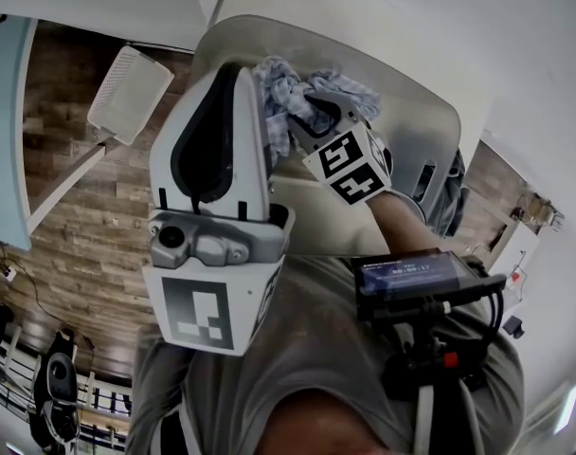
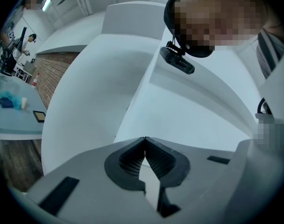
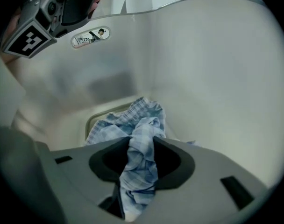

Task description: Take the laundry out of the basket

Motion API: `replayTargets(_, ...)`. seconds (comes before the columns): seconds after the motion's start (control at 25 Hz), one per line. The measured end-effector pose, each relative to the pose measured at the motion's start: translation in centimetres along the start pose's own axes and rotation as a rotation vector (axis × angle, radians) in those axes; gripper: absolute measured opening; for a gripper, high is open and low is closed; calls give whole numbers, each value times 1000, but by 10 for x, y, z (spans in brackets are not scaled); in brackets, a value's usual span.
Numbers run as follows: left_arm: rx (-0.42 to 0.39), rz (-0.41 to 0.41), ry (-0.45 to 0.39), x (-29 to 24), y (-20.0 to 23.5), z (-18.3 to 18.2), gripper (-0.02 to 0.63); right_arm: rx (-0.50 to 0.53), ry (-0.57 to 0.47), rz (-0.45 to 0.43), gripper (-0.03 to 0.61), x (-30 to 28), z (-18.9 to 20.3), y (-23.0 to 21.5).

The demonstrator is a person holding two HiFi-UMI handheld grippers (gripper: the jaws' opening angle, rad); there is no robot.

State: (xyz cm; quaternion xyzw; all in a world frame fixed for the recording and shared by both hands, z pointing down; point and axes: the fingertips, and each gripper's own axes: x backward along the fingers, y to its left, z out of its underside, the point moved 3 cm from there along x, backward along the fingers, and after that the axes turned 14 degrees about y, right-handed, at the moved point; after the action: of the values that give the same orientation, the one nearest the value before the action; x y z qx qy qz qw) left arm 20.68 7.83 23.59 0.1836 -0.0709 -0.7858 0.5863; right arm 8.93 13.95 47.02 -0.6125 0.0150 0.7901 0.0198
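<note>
A blue-and-white checked cloth lies bunched inside the white laundry basket. My right gripper reaches down into the basket and is shut on a fold of that cloth, which fills the gap between the jaws and trails back toward the camera. In the right gripper view the rest of the cloth lies on the basket floor, with the smooth basket wall behind it. My left gripper is held high over the basket's near rim. It is shut with nothing in it.
A white slatted panel and a pale blue tabletop stand over the wooden floor at the left. A black device is strapped to the person's chest. The left gripper view looks up at white curved surfaces and the head camera.
</note>
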Motion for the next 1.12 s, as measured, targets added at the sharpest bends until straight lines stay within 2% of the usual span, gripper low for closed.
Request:
replayTargets(0.2,19,-17,-10,-2,3,-3,9,-19,-23,-20,100,5,-8,-8)
replayTargets(0.44,2,-31,-25,-1,4,-5,9,-75,-193,-8,92,36,-39,-27)
replayTargets(0.76,-43,-40,-43,0,4,-12,9,-105,-414,73,91,89,-72,-53)
replayTargets(1.12,-78,-31,-57,-1,1,-11,9,-114,-615,199,91,154,-96,-90)
